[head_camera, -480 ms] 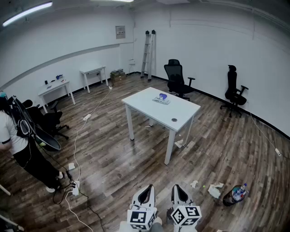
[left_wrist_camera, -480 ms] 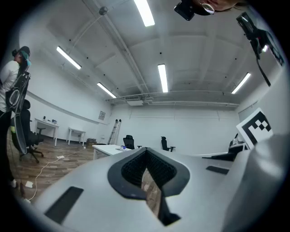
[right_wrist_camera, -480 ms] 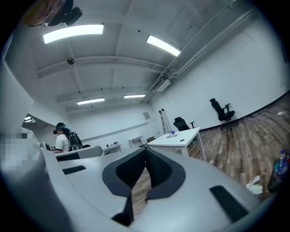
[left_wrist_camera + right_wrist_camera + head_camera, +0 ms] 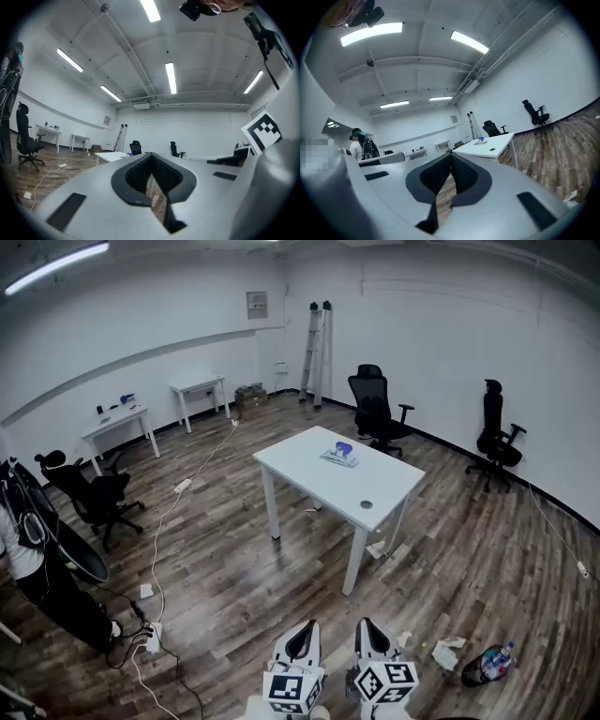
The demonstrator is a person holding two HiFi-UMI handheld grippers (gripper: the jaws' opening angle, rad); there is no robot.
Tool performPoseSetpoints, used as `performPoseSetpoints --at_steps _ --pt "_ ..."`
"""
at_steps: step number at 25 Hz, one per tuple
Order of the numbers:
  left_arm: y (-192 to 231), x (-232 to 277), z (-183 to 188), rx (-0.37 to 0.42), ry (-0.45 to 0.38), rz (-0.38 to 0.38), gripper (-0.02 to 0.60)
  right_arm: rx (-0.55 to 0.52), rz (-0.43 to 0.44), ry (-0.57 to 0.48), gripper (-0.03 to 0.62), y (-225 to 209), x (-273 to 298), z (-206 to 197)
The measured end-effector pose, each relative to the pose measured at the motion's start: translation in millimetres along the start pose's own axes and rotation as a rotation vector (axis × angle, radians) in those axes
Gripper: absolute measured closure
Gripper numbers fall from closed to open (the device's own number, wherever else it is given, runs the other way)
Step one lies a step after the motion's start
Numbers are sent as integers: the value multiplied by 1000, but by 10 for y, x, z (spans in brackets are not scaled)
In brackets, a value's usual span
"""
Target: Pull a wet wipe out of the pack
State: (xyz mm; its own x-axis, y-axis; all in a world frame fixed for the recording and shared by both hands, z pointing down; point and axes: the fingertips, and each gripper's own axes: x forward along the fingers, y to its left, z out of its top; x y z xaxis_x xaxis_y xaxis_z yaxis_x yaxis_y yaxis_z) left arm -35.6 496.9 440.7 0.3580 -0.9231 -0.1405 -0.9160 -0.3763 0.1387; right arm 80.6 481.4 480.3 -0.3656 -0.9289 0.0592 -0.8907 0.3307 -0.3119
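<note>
**At 12 o'clock on the white worktop: pack not yet within reach**

Position. The pack lies flat near the far end of the worktop, at 12 o'clock from both grippers and well apart from them. A round dark thing sits at 5 o'clock of it, apart. The pack carries a blue-violet patch on top. It is too small to tell whether that is the flap or a label, or whether a wipe is showing.

Grippers. The left gripper and right gripper are side by side at the bottom of the head view, above the floor. Each gripper's own view shows its jaws clenched tip to tip with nothing between them.

Handling (judgement).
- The pack is probably a soft film pouch, light and slick on a smooth worktop, so it is likely to slide or lift when a wipe is drawn.
- One pair of jaws should pin one end of the pouch, clear of the opening.
- The wipe will be thin, damp and limp, and it tears if nipped at the very edge.
- The wipe should be taken well in at the folded tip, at the opening on the top face, and pulled straight up.
- The flap may need lifting first.
</note>
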Motion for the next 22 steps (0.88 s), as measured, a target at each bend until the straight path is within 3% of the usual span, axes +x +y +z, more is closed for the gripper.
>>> performPoseSetpoints --at_steps 8,22 --pt "39 609 -98 -5 -3 5 585 -4 5 20 585 -342 456 73" --pt "253 1206 -240 -10 13 12 585 18 -17 36 585 -691 1004 114"
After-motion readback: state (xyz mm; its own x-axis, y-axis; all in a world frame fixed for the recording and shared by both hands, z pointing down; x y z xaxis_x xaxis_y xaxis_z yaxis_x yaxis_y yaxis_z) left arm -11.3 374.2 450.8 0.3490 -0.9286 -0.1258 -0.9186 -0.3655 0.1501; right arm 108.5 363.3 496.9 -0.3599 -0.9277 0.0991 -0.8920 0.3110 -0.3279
